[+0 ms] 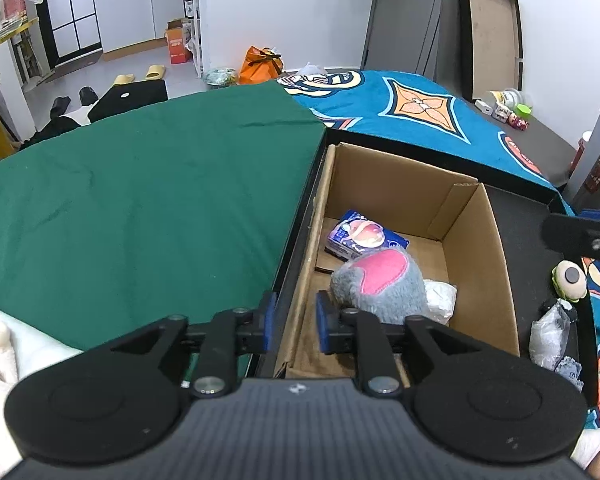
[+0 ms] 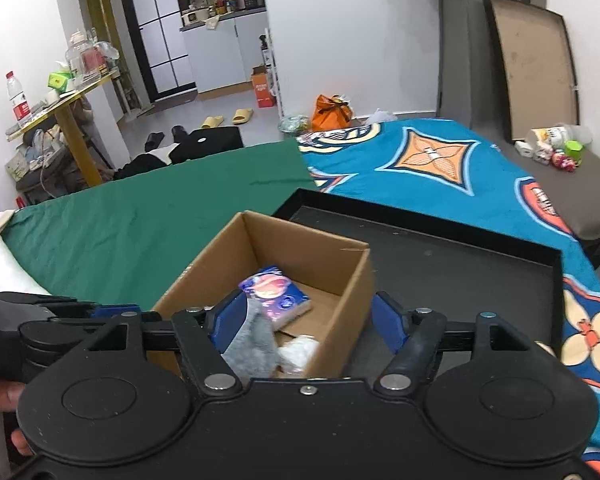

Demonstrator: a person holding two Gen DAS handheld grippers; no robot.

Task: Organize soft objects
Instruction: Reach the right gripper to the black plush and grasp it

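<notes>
Green bedsheet (image 1: 140, 184) lies bare beside the brown cardboard box (image 1: 476, 264) holding a grey-pink plush toy (image 1: 380, 280); left tool (image 1: 296, 322) and right tool (image 2: 306, 320) both open, gripping nothing

Box: plain brown cardboard box (image 1: 476, 248) is showing tan walls.
Toy: fluffy grey plush toy (image 1: 384, 286) is showing a pink patch.
Packet: purple-blue tissue packet (image 1: 364, 236) is showing a peach print.
Sheet: dark green cloth sheet (image 1: 140, 200) is lying unpatterned.
Blanket: teal blanket (image 1: 420, 112) is showing orange diamonds.
Tray: black tray (image 2: 460, 256) is lying plain.
</notes>
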